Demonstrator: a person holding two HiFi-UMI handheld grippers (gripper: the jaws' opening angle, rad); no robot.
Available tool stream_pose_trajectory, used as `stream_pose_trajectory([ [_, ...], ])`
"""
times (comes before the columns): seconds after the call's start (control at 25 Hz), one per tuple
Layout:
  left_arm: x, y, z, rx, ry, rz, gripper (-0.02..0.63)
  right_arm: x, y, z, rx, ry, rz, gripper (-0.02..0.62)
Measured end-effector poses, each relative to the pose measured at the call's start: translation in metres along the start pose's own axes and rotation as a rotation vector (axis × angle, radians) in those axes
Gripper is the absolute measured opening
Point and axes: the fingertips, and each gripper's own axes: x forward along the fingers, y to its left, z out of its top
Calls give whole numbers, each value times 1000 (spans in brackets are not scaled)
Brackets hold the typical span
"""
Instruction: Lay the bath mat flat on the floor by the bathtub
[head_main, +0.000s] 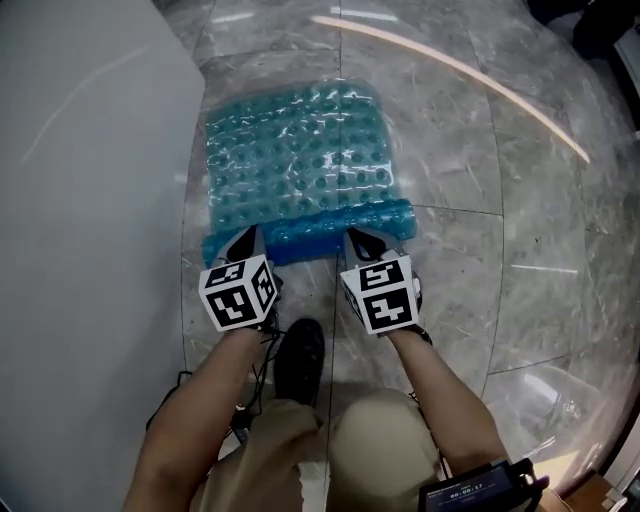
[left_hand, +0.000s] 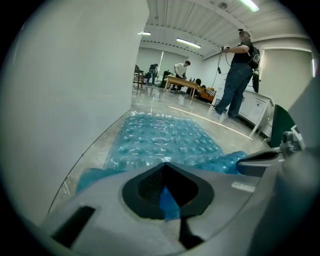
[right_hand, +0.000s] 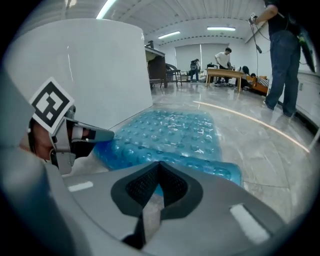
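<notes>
No legible words or brands in any view, black-and-white square code patterns on left marker cube (head_main: 238, 292) and right marker cube (head_main: 382, 294), lit readout on dark device (head_main: 478, 493), digits too small to read

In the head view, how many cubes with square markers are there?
2. One white marker cube rides on the left gripper, at the near left corner of the translucent blue bubbled bath mat; the other cube rides on the right gripper, near its right corner. None looks hidden.
</notes>
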Motion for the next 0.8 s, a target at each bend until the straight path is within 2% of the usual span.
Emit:
stream_pose_trajectory([
  [0.12, -12, -7, -15, 22, -10, -15, 6, -19, -2, -3, 35, -27, 31, 6],
  [0.24, -19, -11, -20, 29, -24, -20, 6, -38, -7, 7, 18, -69, 40, 8],
  [0.4, -39, -11, -24, 87, -21, -77, 6, -66, -8, 1, 2, -86, 42, 8],
  [0.44, -51, -8, -25, 66, -33, -80, 6, -73, -7, -3, 5, -91, 44, 8],
  [0.6, -112, -12, -12, -98, -142, -103, 6, -87, -11, -7, 16, -135, 47, 8],
  [0.68, -150, -23, -8, -114, -140, -122, 6, -87, -10, -7, 31, -153, 49, 8],
  [0.8, -193, -22, -28, -86, -78, -113, 6, -82, -1, -19, 90, -159, 48, 8],
])
